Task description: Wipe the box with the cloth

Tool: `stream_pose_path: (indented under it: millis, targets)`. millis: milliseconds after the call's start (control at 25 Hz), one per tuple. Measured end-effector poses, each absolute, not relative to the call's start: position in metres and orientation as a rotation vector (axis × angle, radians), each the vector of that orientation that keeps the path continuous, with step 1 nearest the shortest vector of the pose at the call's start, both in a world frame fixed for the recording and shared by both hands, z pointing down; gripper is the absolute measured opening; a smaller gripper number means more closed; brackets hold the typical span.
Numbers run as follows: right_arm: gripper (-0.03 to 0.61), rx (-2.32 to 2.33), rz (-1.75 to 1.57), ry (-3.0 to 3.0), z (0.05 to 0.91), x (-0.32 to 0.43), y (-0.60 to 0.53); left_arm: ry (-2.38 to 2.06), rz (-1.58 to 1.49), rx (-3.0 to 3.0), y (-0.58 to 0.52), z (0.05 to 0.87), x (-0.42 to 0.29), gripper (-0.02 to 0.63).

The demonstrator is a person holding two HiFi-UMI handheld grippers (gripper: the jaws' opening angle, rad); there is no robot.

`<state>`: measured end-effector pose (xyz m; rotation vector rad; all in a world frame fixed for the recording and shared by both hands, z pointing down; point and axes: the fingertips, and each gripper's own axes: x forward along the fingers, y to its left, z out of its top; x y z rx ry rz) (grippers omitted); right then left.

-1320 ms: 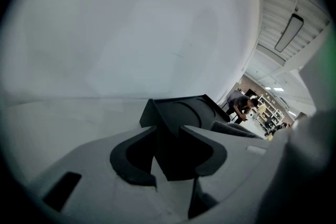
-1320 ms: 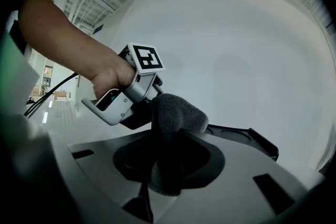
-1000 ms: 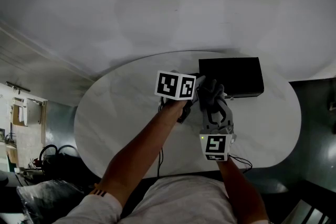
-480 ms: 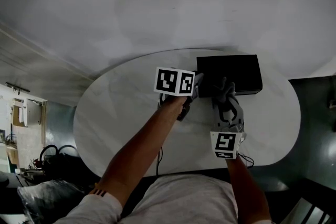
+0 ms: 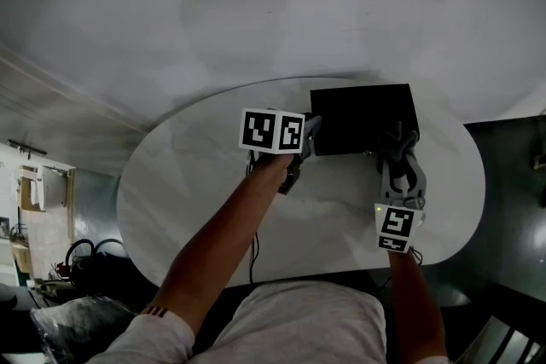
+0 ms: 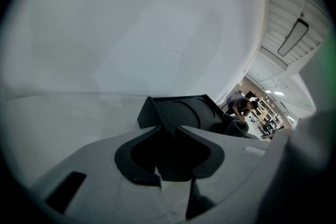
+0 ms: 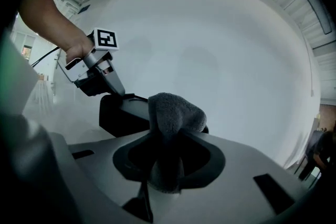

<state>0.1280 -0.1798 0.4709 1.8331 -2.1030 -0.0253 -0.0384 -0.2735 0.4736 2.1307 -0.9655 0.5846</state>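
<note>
A black box [image 5: 364, 117] lies at the far side of the white oval table [image 5: 196, 200]. My left gripper [image 5: 306, 138] is at the box's front left corner; in the left gripper view its jaws [image 6: 168, 131] are shut on that corner of the box [image 6: 181, 112]. My right gripper [image 5: 399, 151] holds a bunched grey cloth [image 5: 397, 141] against the box's front right corner. In the right gripper view the cloth [image 7: 174, 112] is pinched between the jaws [image 7: 173, 134], with the box [image 7: 118, 114] and the left gripper [image 7: 97, 77] behind it at left.
A thin cable [image 5: 252, 245] runs from the left gripper toward the table's near edge. Dark floor [image 5: 503, 183] lies past the table's right rim. A person [image 6: 242, 106] is far off in the room's background.
My right gripper has carried the cloth rightward along the box's front, from beside the left gripper to the box's right corner. The left gripper has kept its place on the box.
</note>
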Motion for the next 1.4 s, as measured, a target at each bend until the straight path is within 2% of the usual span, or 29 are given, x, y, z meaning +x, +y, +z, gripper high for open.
stream_pose_path:
  millis: [280, 440, 720, 920, 1200, 1400]
  targets:
    - [0.093, 1.872, -0.033, -2.073, 0.47, 0.144, -0.178, -0.965, 0.578, 2.127, -0.273, 0.474, -0.038, 0.097]
    - [0.092, 1.807, -0.059, -2.178, 0.463, 0.105, -0.169, -0.961, 0.574, 2.125, -0.274, 0.474, -0.038, 0.097]
    - [0.094, 1.69, 0.088, -2.403, 0.458, 0.02, -0.165, -0.955, 0.57, 2.123, -0.274, 0.473, -0.038, 0.098]
    - [0.092, 1.614, 0.083, -2.448, 0.463, -0.014, -0.171, -0.953, 0.569, 2.123, -0.274, 0.473, -0.038, 0.097]
    - [0.092, 1.586, 0.007, -2.417, 0.473, -0.015, -0.176, -0.951, 0.57, 2.125, -0.273, 0.473, -0.038, 0.098]
    - [0.094, 1.65, -0.008, -2.364, 0.472, 0.018, -0.178, -0.95, 0.574, 2.129, -0.273, 0.473, -0.038, 0.098]
